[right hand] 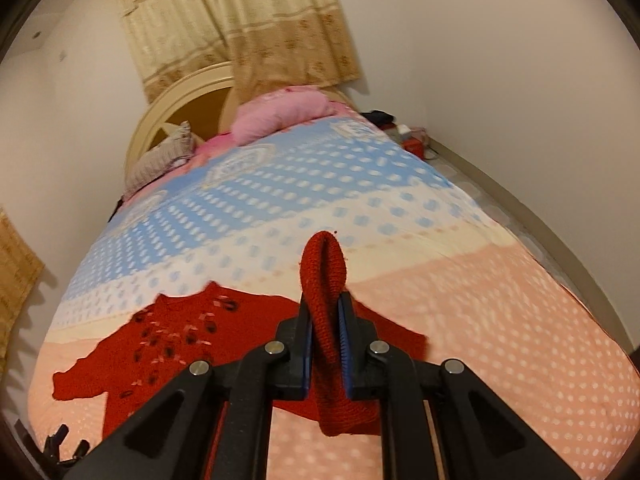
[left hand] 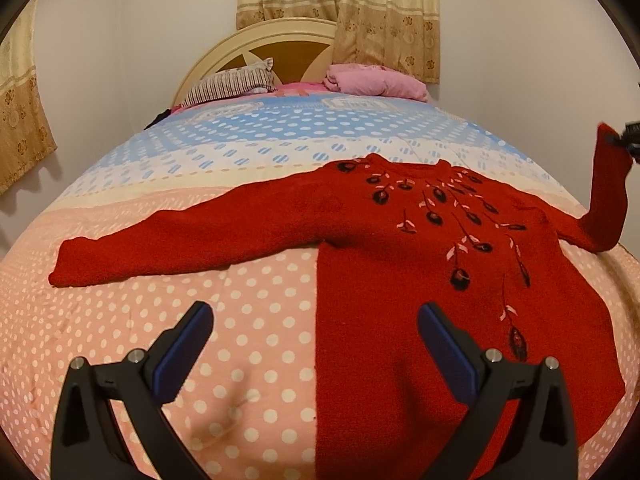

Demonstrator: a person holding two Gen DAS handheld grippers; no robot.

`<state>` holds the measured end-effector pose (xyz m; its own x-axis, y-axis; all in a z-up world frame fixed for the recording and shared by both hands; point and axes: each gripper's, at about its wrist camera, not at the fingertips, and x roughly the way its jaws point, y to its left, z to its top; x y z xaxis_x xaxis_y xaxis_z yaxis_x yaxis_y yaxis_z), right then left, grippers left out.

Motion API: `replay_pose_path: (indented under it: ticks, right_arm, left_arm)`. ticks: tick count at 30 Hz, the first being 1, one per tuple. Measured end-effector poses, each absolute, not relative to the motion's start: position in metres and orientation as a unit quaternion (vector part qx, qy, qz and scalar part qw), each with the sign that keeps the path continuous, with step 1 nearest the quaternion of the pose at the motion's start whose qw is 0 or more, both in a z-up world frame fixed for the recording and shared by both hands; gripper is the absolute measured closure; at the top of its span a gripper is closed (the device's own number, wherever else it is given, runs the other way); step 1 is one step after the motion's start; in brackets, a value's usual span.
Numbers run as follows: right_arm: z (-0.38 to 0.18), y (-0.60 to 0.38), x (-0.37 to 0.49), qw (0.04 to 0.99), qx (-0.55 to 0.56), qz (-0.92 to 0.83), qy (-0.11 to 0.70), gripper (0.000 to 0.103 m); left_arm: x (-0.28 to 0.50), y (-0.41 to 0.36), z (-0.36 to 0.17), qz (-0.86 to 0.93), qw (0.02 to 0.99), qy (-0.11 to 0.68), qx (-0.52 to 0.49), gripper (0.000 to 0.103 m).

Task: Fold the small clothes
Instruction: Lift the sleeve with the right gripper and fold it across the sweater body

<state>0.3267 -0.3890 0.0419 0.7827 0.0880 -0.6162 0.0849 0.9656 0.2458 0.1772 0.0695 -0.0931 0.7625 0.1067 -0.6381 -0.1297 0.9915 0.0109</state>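
Observation:
A red knitted sweater (left hand: 400, 248) with dark embroidered flowers lies face up on the polka-dot bedspread (left hand: 248, 344). One sleeve (left hand: 180, 240) stretches flat to the left. The other sleeve (left hand: 606, 196) is lifted up at the right edge, its cuff pinched by my right gripper (left hand: 626, 140). In the right wrist view that gripper (right hand: 326, 316) is shut on the red cuff (right hand: 323, 276), which sticks up between the blue pads while the sweater body (right hand: 160, 340) lies lower left. My left gripper (left hand: 314, 320) hangs open above the sweater's left hem edge, holding nothing.
A striped pillow (left hand: 230, 84) and a pink bundle (left hand: 372, 82) lie by the cream headboard (left hand: 224, 50). Curtains (left hand: 384, 12) hang behind. Beyond the bed's right side, small items (right hand: 408, 140) sit on the floor by the wall.

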Motion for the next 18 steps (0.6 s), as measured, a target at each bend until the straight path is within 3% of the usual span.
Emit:
replay_pose_path:
  ticks: [18]
  right_arm:
    - [0.074,-0.237,0.37,0.942,0.077,0.109,0.309,0.092]
  left_arm:
    - [0.177,0.088,-0.092,0.069,0.935,0.345,-0.032,0.0]
